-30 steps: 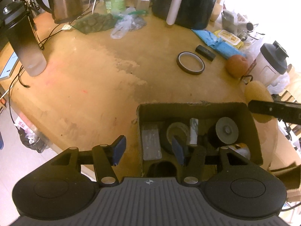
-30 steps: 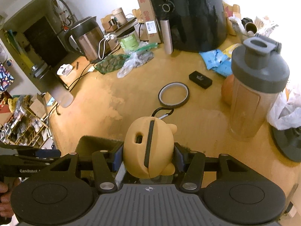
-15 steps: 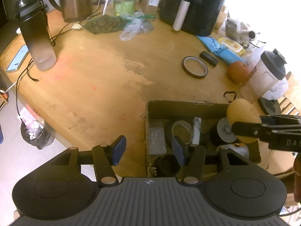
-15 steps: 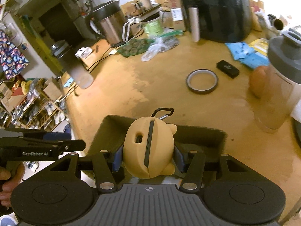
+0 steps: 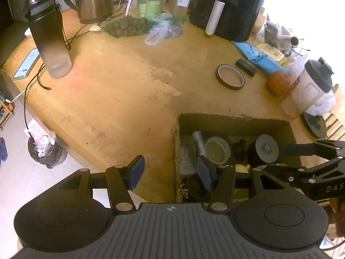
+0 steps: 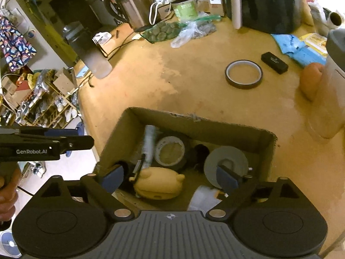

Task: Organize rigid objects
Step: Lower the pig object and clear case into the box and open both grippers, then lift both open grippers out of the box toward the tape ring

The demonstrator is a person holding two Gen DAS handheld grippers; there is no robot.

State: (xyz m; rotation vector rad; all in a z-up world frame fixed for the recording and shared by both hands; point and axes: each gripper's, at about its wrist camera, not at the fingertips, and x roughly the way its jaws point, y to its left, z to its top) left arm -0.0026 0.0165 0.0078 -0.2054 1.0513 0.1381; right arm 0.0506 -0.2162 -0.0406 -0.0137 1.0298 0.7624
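Since the earlier frame, the yellow toy [image 6: 158,185] has left the right hand-held gripper [image 6: 170,178] and now lies on its side in the cardboard box [image 6: 194,125], just below and between the spread fingers. That gripper's jaws are opening: the blue pads stand wide apart and touch nothing, so the toy is released. The left hand-held gripper [image 5: 170,172] has shifted little; it hovers part-open over the near left corner of the box, 1 pad over the worktop [image 5: 120,82] and 1 over the box, grasping nothing.

Inside the box, ahead of the right hand-held gripper, sit a tape roll [image 6: 170,152], a silvery tube [image 6: 149,142], a grey disc [image 6: 226,161] on a dark object, and the toy beside them.

As a judgement, the task is well along but not finished. Still out on the worktop, well ahead of both hand-held grippers, lie a flat tape ring [image 6: 243,74], a small black case [image 6: 274,62] and an orange ball [image 6: 310,84] beside a shaker bottle [image 6: 330,99]. At least those 3 loose rigid items look like candidates to collect next.
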